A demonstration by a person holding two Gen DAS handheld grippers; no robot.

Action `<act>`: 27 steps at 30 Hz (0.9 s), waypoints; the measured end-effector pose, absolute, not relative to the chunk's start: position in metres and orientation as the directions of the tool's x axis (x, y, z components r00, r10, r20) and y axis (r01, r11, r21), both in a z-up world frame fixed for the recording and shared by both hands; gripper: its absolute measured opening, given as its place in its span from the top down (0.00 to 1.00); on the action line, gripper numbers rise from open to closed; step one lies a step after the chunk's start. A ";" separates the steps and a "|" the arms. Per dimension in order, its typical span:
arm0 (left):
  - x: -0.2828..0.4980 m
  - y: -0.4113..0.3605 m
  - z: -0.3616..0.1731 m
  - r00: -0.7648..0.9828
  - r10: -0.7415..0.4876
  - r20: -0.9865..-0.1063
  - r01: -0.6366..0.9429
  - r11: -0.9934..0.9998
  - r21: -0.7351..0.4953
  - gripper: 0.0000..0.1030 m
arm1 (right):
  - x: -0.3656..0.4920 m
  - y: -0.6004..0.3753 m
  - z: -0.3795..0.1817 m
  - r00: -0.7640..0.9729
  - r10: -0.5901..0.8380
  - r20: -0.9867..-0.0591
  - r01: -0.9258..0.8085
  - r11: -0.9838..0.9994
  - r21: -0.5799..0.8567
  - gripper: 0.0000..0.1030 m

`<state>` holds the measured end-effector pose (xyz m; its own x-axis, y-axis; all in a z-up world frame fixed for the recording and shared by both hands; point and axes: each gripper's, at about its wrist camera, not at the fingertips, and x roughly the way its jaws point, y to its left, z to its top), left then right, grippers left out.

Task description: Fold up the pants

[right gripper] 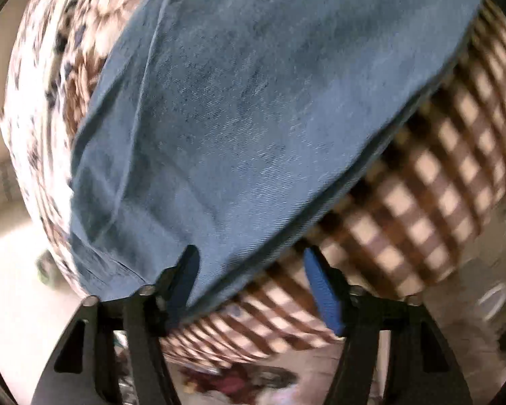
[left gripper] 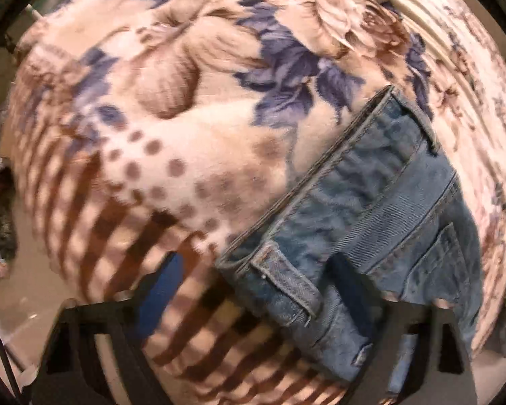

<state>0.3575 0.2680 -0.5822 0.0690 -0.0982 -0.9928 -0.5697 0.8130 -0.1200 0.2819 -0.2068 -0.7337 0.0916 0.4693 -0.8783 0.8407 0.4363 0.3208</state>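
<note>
Plush floral blanket (left gripper: 192,155) covered the bed. Left wrist view: one pair of denim jeans (left gripper: 381,202) lay on it at the right, waistband and belt loop (left gripper: 286,280) foremost. The left gripper (left gripper: 253,290) stood with jaws spread, straddling the waistband corner without pinching it.

Right wrist view: the jeans showed one broad folded panel over checked blanket border. The right gripper (right gripper: 253,283) was spread at the panel's near edge. Judgement: the denim is heavy, fairly stiff and non-slip; grip at the thick waistband or hem seams.
</note>
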 end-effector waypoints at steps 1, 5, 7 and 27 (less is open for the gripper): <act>0.358 0.265 -0.583 0.091 -0.107 -0.990 -0.556 0.819 -0.139 0.50 | 0.281 -0.205 -0.733 0.104 0.441 -0.891 0.840 0.441 0.316 0.57; 0.359 0.242 -0.571 0.120 0.000 -0.993 -0.443 0.895 -0.054 0.71 | 0.281 -0.203 -0.733 0.073 0.363 -0.929 0.818 0.511 0.264 0.89; 0.355 0.243 -0.565 0.133 0.000 -0.991 -0.425 0.903 -0.057 0.73 | 0.274 -0.204 -0.724 0.076 0.345 -0.936 0.815 0.520 0.258 0.93; 0.418 0.186 -0.492 0.170 -0.064 -0.983 -0.263 0.959 -0.108 0.19 | 0.428 -0.150 -0.650 -0.038 0.440 -0.897 0.403 0.828 0.390 0.27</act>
